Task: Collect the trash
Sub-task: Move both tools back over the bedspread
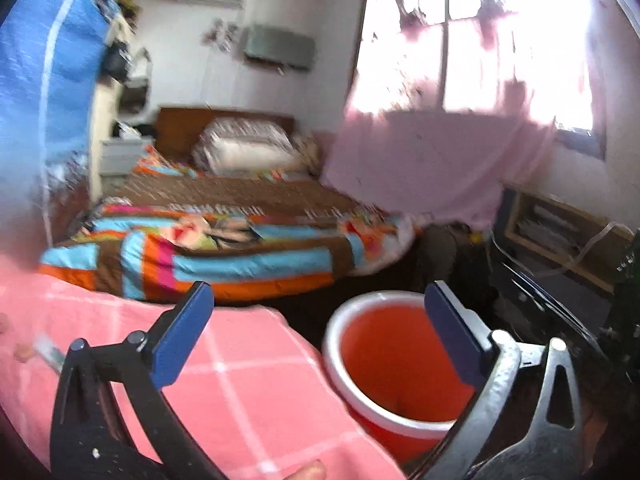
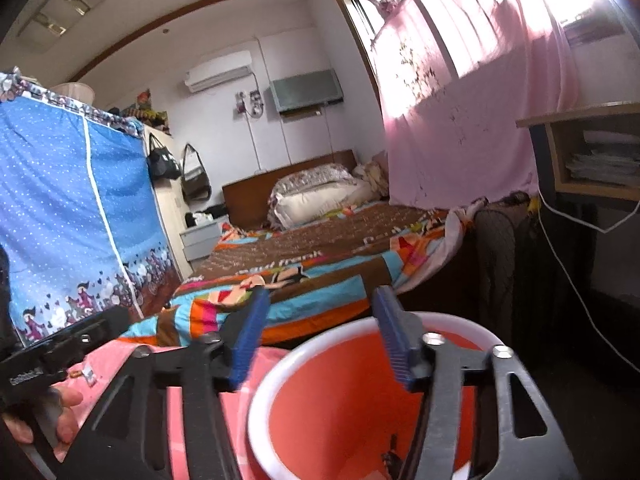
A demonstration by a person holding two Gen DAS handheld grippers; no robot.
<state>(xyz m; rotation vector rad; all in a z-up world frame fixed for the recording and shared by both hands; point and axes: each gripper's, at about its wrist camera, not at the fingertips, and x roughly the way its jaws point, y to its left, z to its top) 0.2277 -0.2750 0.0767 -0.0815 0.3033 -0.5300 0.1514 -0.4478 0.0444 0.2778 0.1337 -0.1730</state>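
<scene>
A red bin with a white rim [image 1: 394,354] stands on the floor beside a pink checked cloth surface [image 1: 248,392]. My left gripper [image 1: 318,304] is open and empty, its right finger over the bin's rim. In the right wrist view the same bin [image 2: 320,412] is close below my right gripper [image 2: 318,300], which is open and empty over the bin's near rim. A small dark scrap [image 2: 390,456] lies inside the bin. The other gripper's body [image 2: 60,352] shows at the left, held by a hand.
A bed with a colourful quilt [image 1: 224,232] lies ahead. A blue fabric wardrobe [image 2: 72,208] stands at the left. Pink curtains [image 2: 472,120] cover the window at the right. A wooden desk shelf [image 2: 592,152] with papers and a white cable is at the far right.
</scene>
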